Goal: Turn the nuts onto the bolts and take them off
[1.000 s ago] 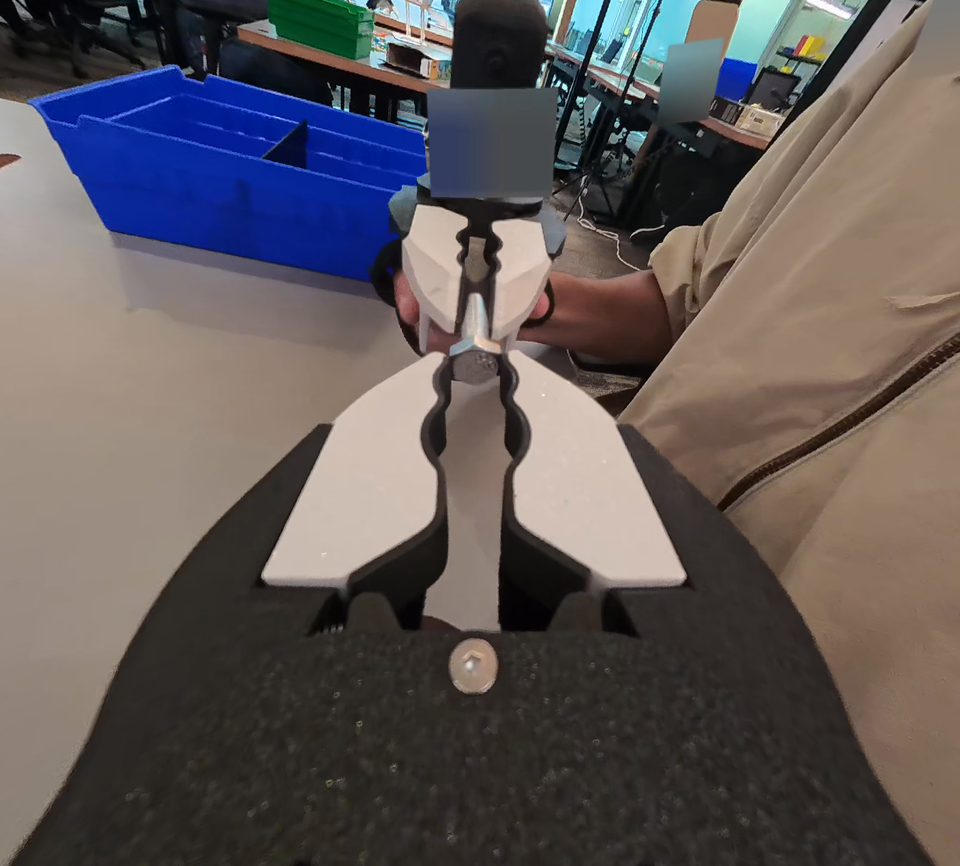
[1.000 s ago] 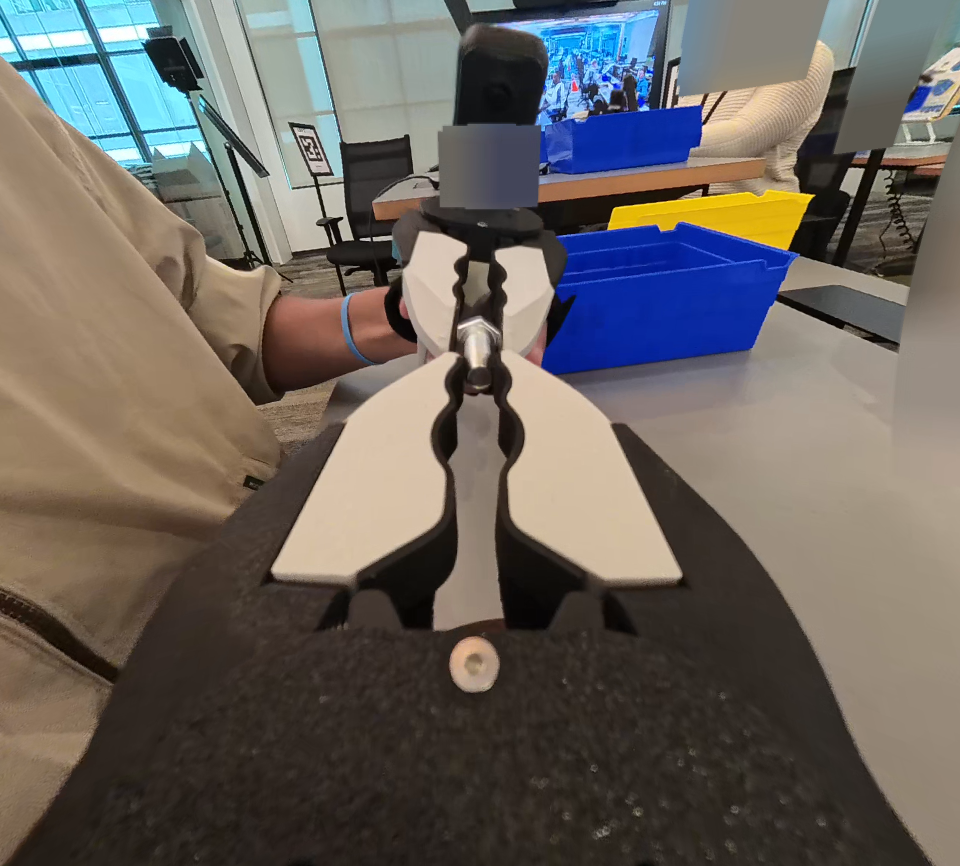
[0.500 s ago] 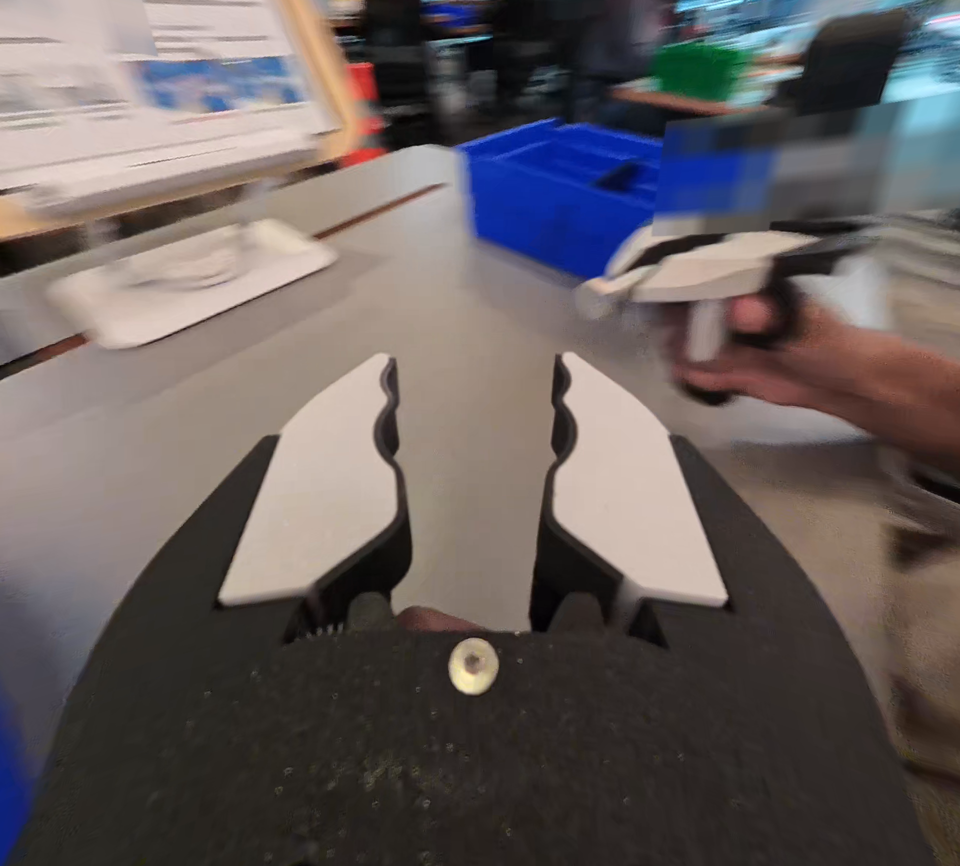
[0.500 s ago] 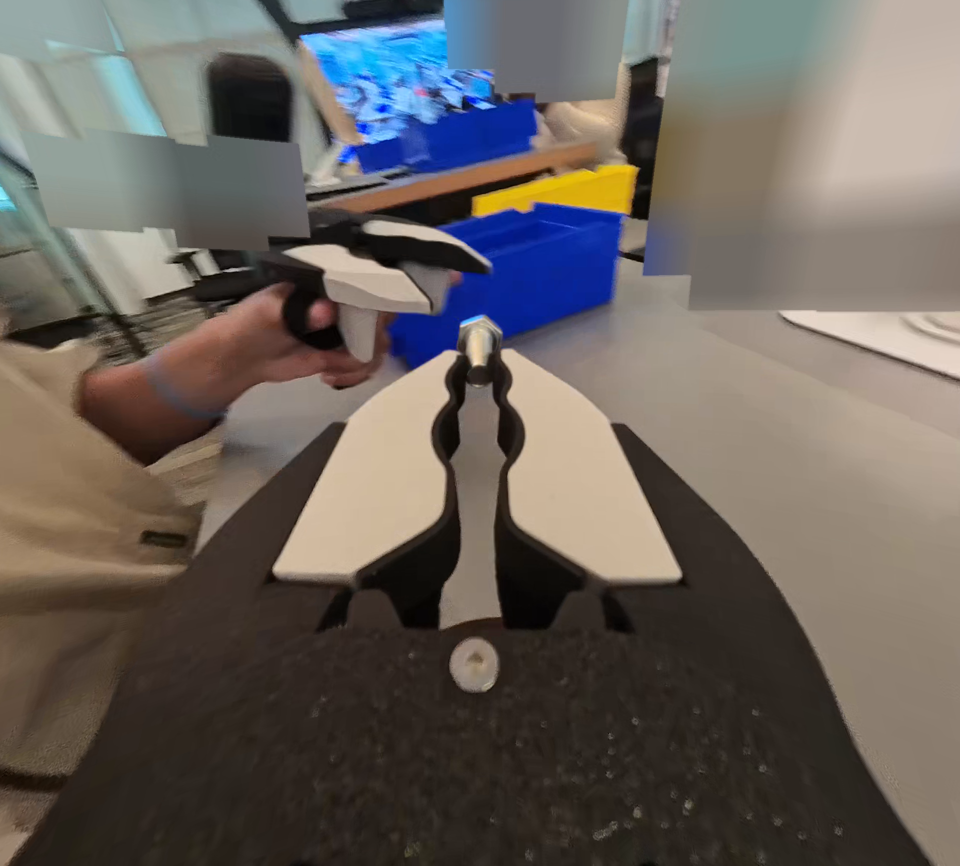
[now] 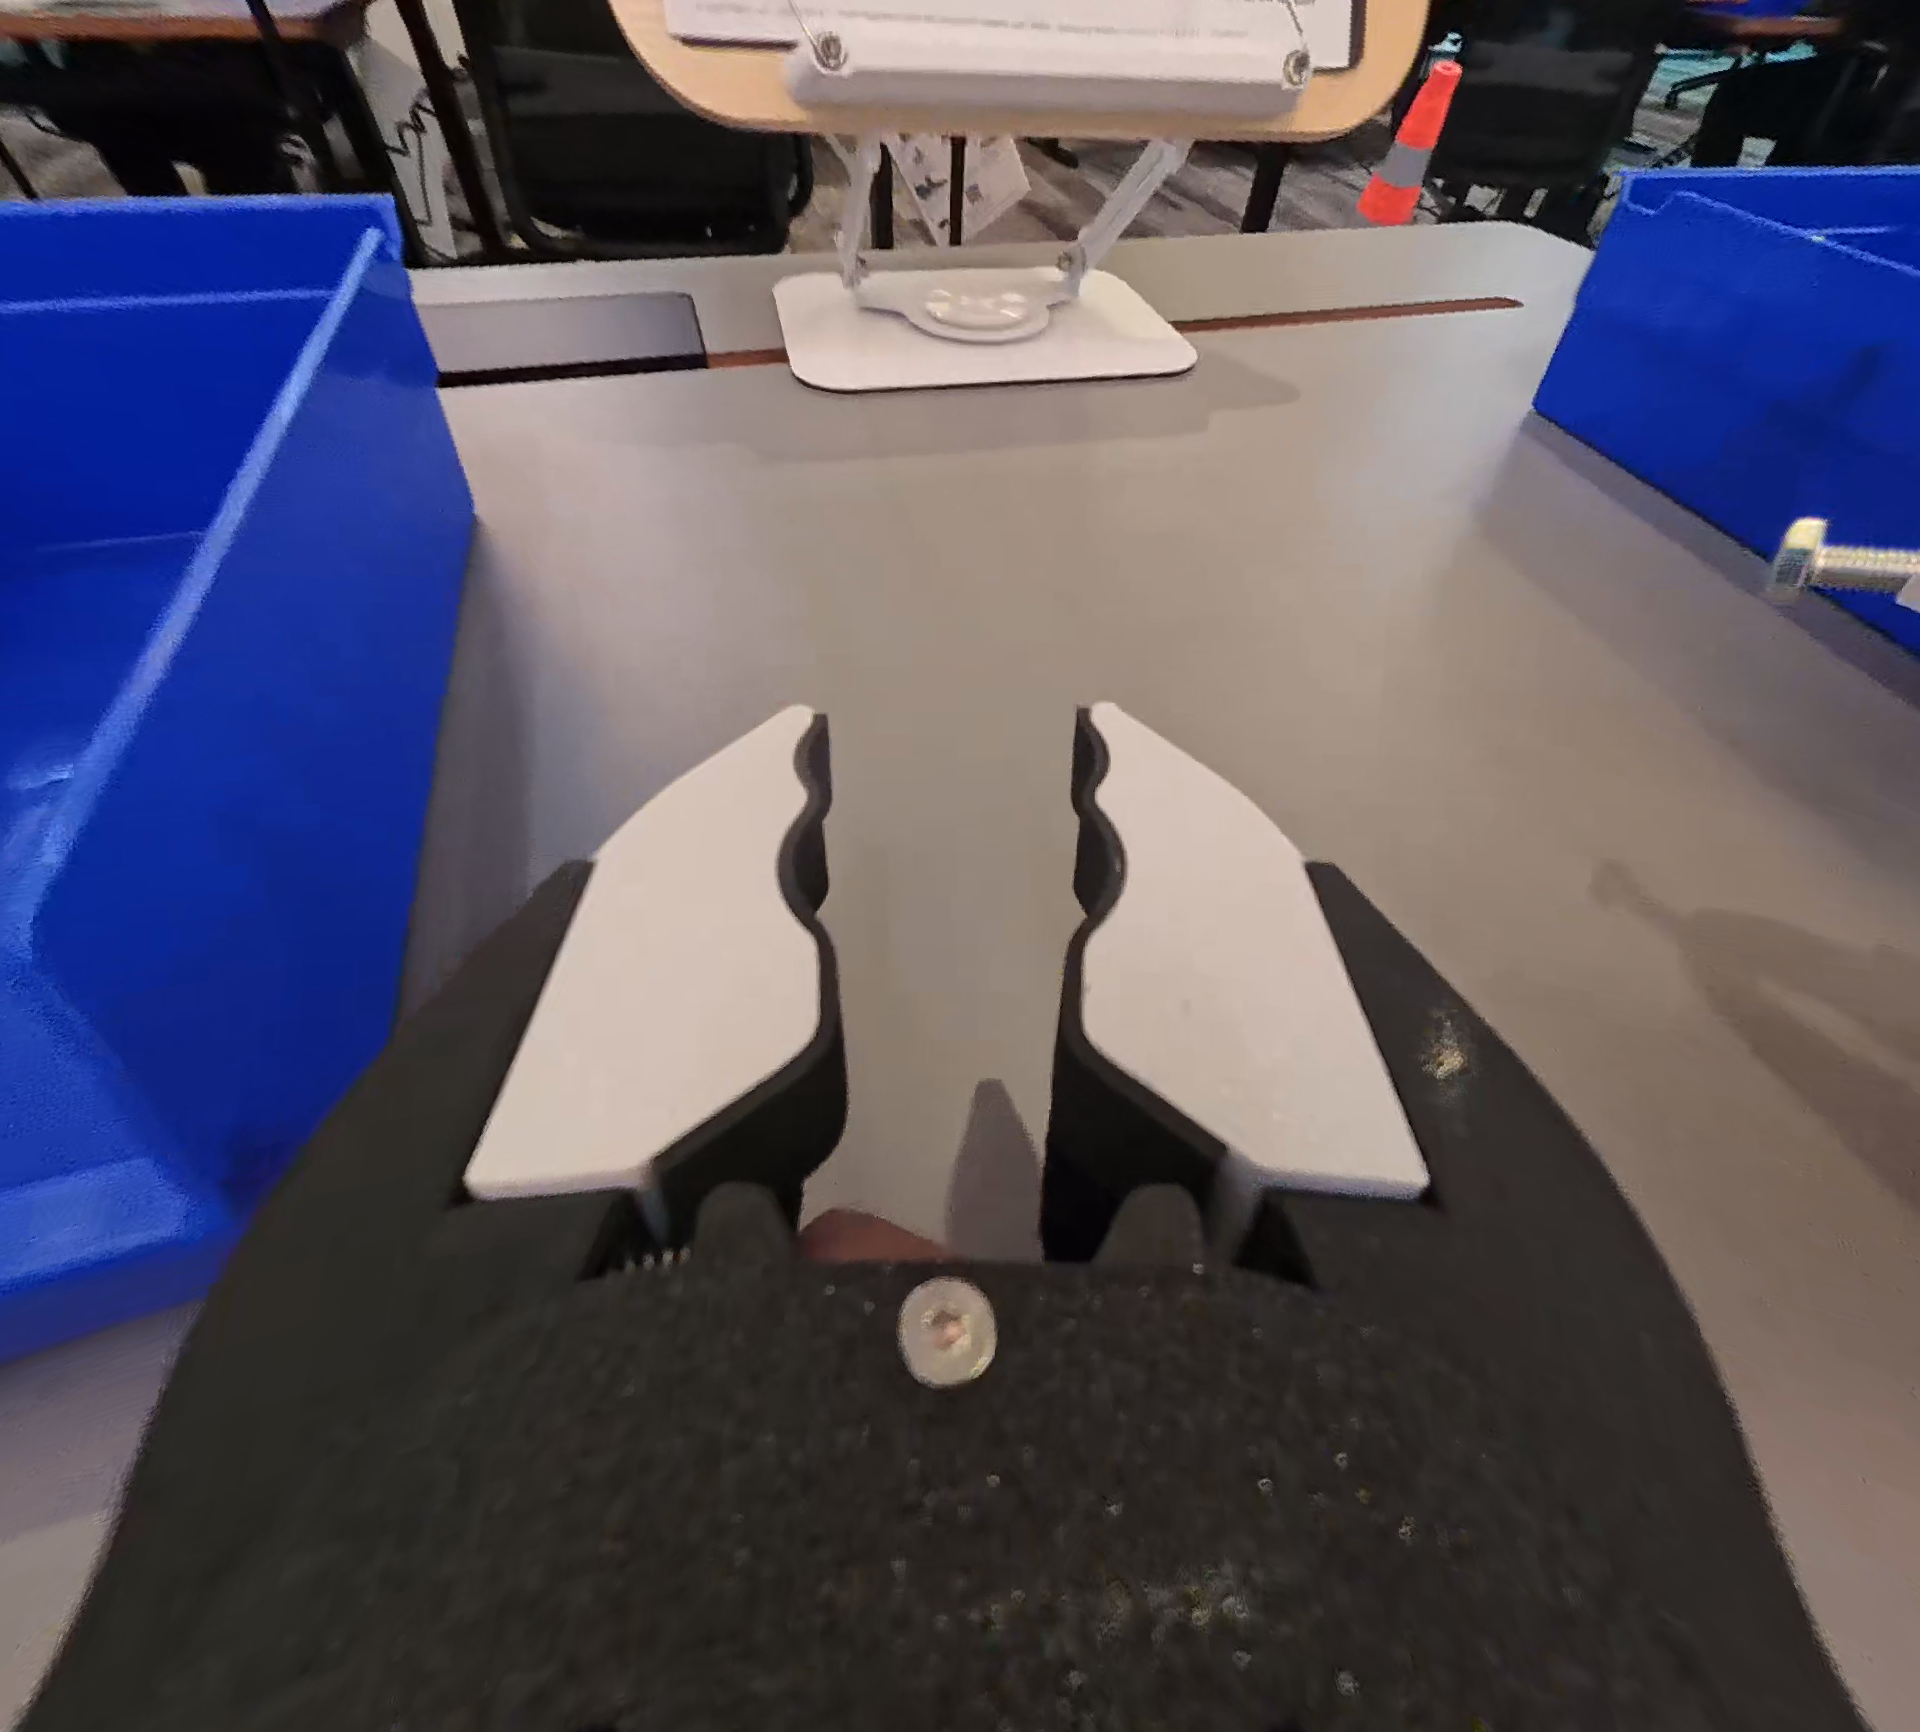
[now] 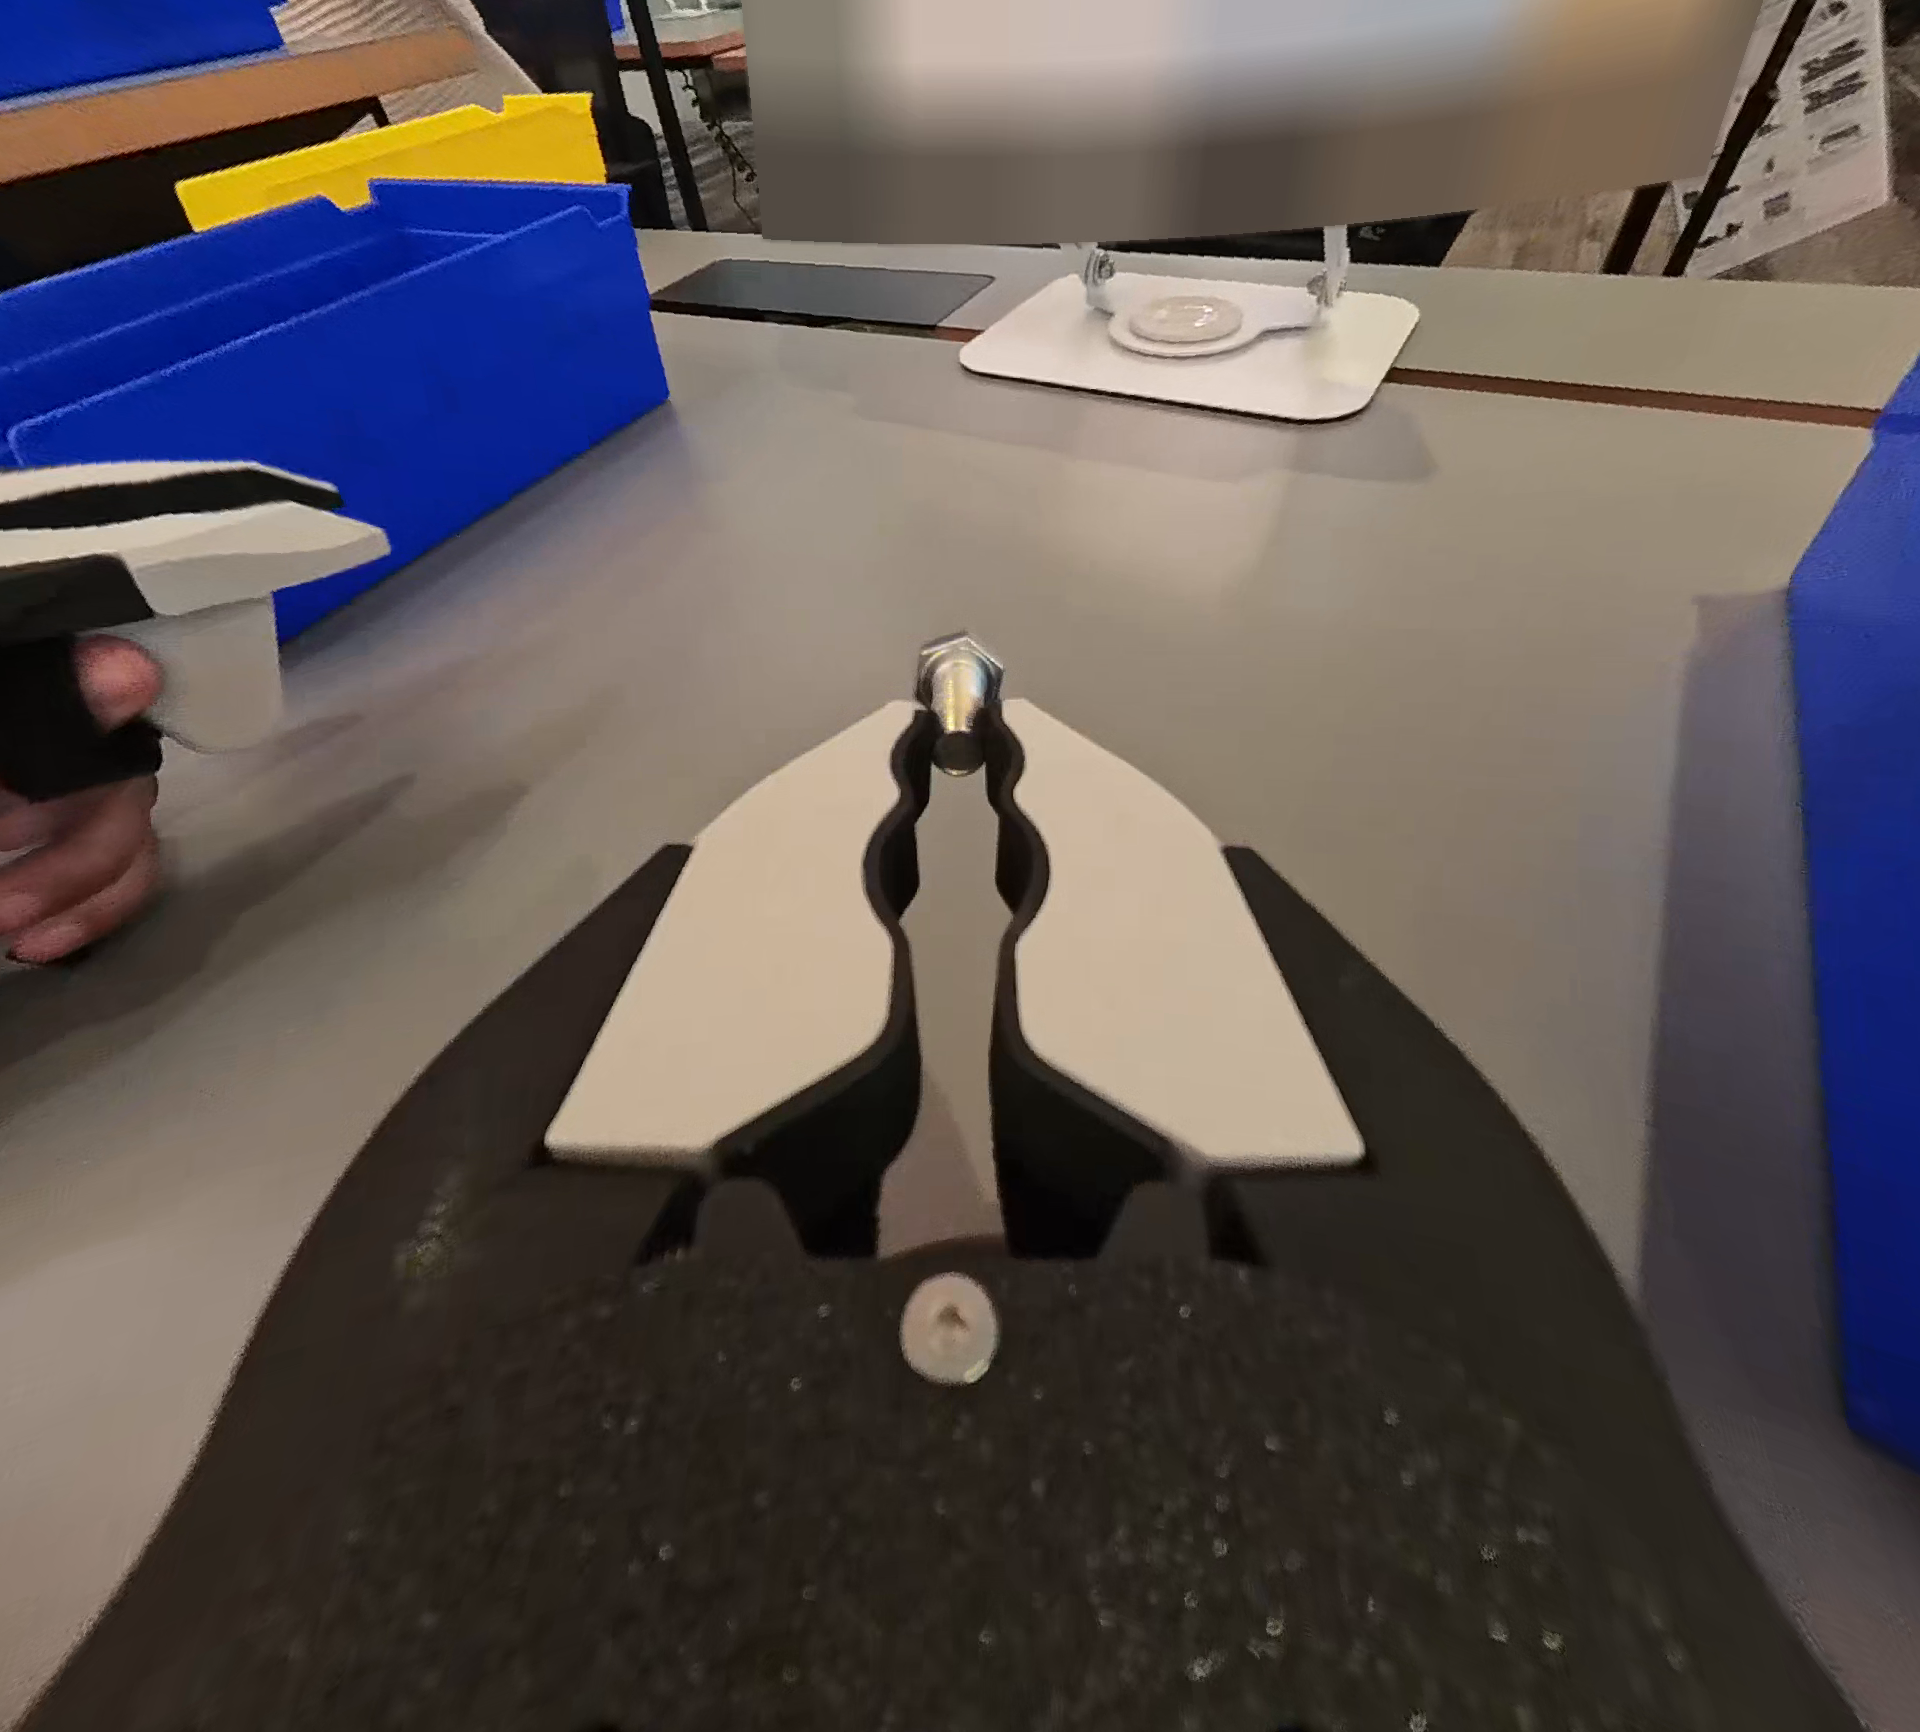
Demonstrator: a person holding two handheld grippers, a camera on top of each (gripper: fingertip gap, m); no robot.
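Were tip to tip one second ago, both closed on one bolt. Now pulled apart. Left gripper let go and opened wide, nothing between its fingers. Swung away from the person to face the far edge of the bench, toward the white stand. Right gripper turned the same way too, bolt gone along with it, head pointing away. Left gripper now off near the left edge in the right wrist view, well apart from the bolt. No nut seen on the bolt now.
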